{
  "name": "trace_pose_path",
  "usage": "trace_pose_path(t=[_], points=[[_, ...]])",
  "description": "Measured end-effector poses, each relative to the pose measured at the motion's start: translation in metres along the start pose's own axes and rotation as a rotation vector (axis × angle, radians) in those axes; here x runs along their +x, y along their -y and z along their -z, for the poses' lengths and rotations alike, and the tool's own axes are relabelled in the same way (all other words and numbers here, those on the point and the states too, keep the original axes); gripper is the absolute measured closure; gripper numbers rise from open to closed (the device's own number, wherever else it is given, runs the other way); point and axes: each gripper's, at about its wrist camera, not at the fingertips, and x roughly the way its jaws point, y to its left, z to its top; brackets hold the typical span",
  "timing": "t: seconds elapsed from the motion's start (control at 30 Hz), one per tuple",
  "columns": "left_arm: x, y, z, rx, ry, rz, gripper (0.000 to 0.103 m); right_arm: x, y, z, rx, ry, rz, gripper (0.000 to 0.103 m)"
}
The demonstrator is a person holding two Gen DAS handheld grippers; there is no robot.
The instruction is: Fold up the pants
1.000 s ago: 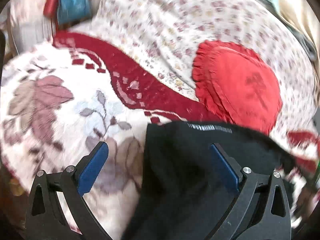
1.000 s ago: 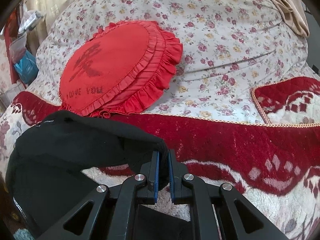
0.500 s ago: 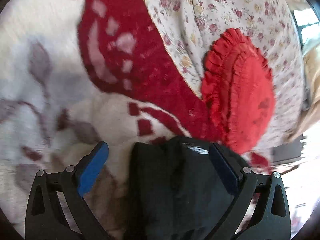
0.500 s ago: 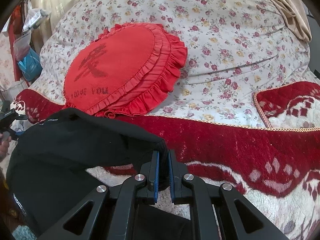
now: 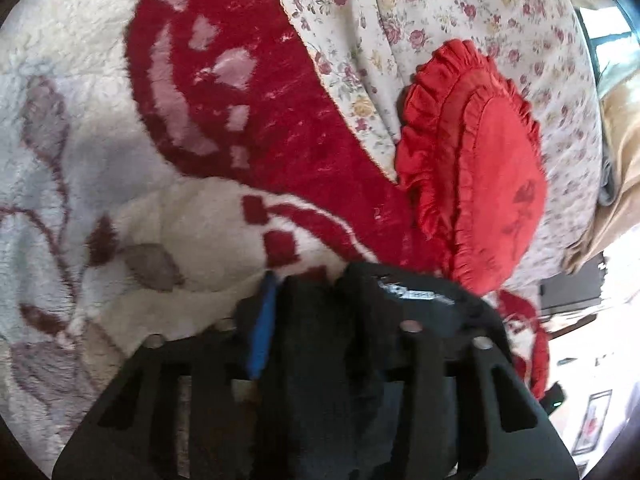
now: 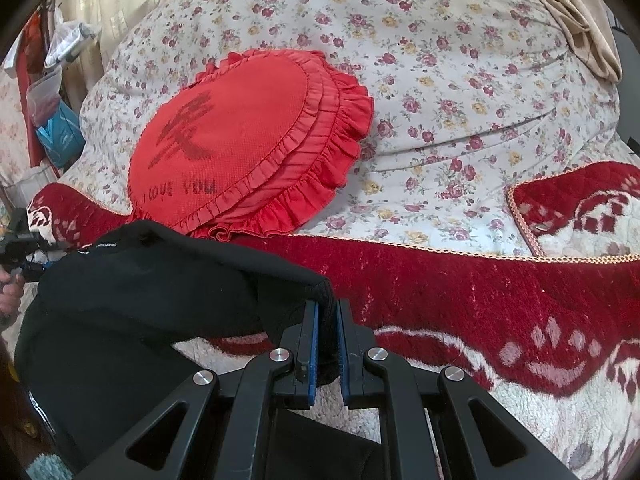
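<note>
Left fingers (image 5: 276, 332) now pinched on black pants (image 5: 320, 360), right fingers (image 6: 316, 344) still clamped

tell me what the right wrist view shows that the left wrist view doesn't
Only the right wrist view shows the "I LOVE YOU" lettering on the cushion, a blue bag at far left, and the right claw shut on a corner of the black pants.

Only the left wrist view shows the left claw closed on the pants' bunched edge, and the white plush part with a leaf pattern.

Both show the pants, the red frilled cushion, the floral quilt and the red blanket.
</note>
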Motion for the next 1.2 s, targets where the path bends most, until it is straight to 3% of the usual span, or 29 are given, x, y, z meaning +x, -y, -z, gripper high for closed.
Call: trace_pose_path(t=[0.07,0.17,0.43,0.53,0.63,0.9,1.0,1.1,1.2], points=[[-0.003,-0.001,0.002,0.013,0.027,-0.028,0.089,0.000,0.000,0.000,0.001,0.001,0.000,0.096],[-0.016,0.005,0.005,0.060,0.092,-0.075,0.096,0.000,0.001,0.000,0.006,0.005,-0.001,0.096],[-0.064,0.065,0.023,0.344,0.291,-0.209,0.097,-0.009,0.011,-0.005,0.068,0.071,-0.011,0.097],[-0.085,0.092,0.052,0.475,0.392,-0.244,0.097,-0.018,0.013,-0.005,0.059,0.102,-0.012,0.098],[-0.103,0.104,0.087,0.531,0.449,-0.227,0.097,-0.031,0.019,-0.001,0.036,0.118,-0.021,0.098],[-0.140,0.080,0.187,0.504,0.480,-0.103,0.097,-0.081,0.047,0.039,-0.154,0.108,-0.029,0.098],[-0.137,0.052,0.215,0.471,0.449,-0.129,0.097,-0.091,0.050,0.066,-0.259,0.057,-0.118,0.098],[-0.127,0.015,0.232,0.358,0.379,-0.121,0.093,-0.089,0.046,0.095,-0.353,-0.048,-0.227,0.098],[-0.125,-0.009,0.249,0.250,0.331,-0.107,0.093,-0.084,0.038,0.111,-0.404,-0.132,-0.275,0.098]])
